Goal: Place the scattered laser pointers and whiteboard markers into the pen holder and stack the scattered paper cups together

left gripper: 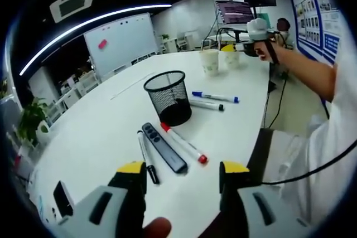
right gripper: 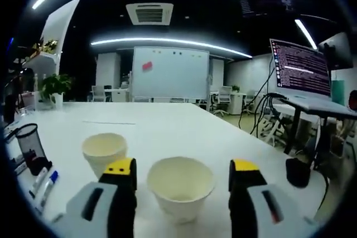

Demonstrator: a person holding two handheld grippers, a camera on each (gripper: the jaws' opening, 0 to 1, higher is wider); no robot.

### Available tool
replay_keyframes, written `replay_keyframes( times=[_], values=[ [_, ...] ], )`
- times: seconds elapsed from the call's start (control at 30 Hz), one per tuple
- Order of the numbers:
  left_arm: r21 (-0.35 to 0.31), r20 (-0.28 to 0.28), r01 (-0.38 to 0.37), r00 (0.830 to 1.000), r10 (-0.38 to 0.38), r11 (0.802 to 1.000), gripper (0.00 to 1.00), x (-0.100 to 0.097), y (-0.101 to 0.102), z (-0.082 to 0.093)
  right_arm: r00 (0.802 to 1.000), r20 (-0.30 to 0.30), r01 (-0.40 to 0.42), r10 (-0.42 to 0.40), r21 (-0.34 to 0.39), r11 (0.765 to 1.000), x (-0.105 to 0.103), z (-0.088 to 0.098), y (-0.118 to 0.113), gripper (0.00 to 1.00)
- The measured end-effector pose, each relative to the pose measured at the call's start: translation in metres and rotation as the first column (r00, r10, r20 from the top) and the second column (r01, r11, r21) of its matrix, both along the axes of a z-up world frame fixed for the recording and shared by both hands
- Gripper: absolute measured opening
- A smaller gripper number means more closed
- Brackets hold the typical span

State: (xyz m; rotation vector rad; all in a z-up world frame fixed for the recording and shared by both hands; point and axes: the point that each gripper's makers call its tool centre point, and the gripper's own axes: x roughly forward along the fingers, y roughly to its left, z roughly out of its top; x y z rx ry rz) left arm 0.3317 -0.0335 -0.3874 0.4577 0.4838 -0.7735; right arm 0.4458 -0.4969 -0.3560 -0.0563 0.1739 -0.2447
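Observation:
A black mesh pen holder (left gripper: 167, 96) stands upright on the white table (left gripper: 100, 132). In front of it lie a dark laser pointer (left gripper: 163, 147), a red-capped marker (left gripper: 184, 143) and a black marker (left gripper: 148, 157). To its right lie a blue-capped marker (left gripper: 215, 97) and a black-capped marker (left gripper: 206, 105). My left gripper (left gripper: 183, 170) is open just short of the laser pointer, holding nothing. Two paper cups (left gripper: 210, 61) (left gripper: 231, 57) stand at the far end. My right gripper (right gripper: 183, 171) is open, with the nearer cup (right gripper: 180, 185) between its jaws. The other cup (right gripper: 104, 151) stands to its left.
The person's arm (left gripper: 301, 68) reaches along the table's right edge, holding the right gripper (left gripper: 237, 47) by the cups. A small black device (left gripper: 62, 198) lies at the near left. A screen (right gripper: 301, 71) and cables stand on a desk to the right. The pen holder (right gripper: 30, 149) sits far left.

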Motion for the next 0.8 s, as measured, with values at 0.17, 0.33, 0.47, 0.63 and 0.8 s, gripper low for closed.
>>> replay_keyframes(
  times=[0.17,0.33,0.47,0.63,0.8],
  values=[
    [0.0,-0.007,-0.001,1.0,0.001,1.0,0.53,-0.001,0.0,-0.003,1.0,-0.009,-0.009,0.009,0.001,1.0,0.002,-0.004,0.003,0.67],
    [0.0,-0.005,0.0,1.0,0.0,1.0,0.53,-0.001,0.0,-0.002,1.0,-0.009,-0.005,0.005,0.007,1.0,0.002,-0.006,0.003,0.66],
    [0.002,-0.004,0.005,1.0,-0.005,1.0,0.53,-0.001,-0.001,-0.001,1.0,-0.009,-0.003,0.003,0.015,1.0,0.001,-0.008,0.001,0.65],
    [-0.002,-0.006,0.004,1.0,-0.004,1.0,0.53,-0.001,-0.003,-0.003,1.0,-0.014,-0.009,0.009,0.017,1.0,0.002,-0.009,0.002,0.65],
    [-0.003,-0.005,0.013,1.0,-0.013,1.0,0.53,-0.001,-0.003,-0.004,1.0,-0.012,-0.024,0.024,0.031,0.999,0.005,-0.01,0.006,0.62]
  ],
)
